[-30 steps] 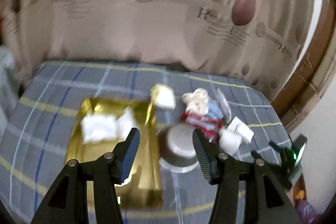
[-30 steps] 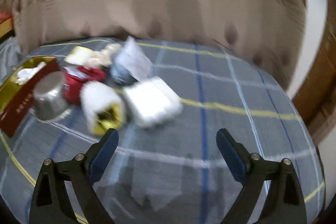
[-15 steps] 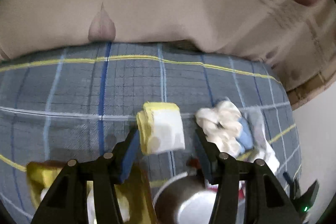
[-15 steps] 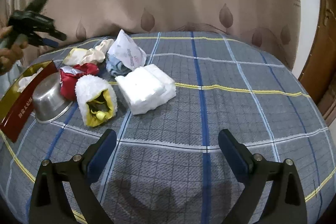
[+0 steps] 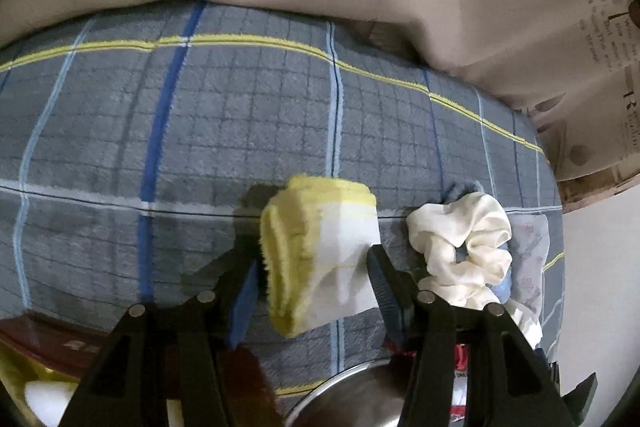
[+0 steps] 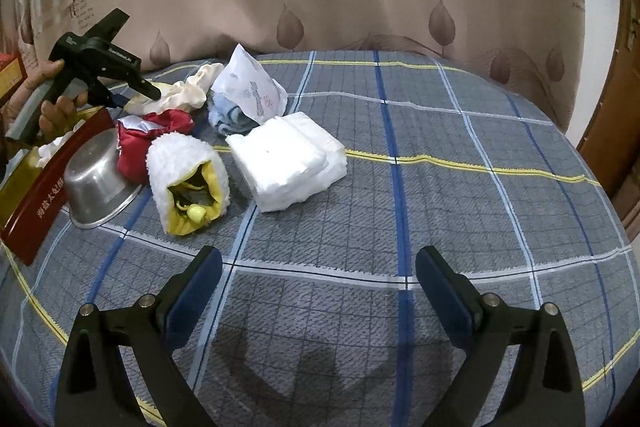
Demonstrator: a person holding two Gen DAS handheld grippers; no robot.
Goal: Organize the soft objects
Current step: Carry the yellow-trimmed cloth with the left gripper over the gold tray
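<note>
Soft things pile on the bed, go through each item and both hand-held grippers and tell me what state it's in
Left hand-held gripper: open, jaws astride the yellow-and-white cloth.
Yellow-and-white cloth: folded, lying on the blanket.
Cream scrunchie: bunched, beside the cloth.
Right hand-held gripper: open, empty.
Steel bowl: upside down.
Fluffy white pouch: on its side, mouth open.
White pad stack: folded, flat.
Red-and-gold box: open.
</note>
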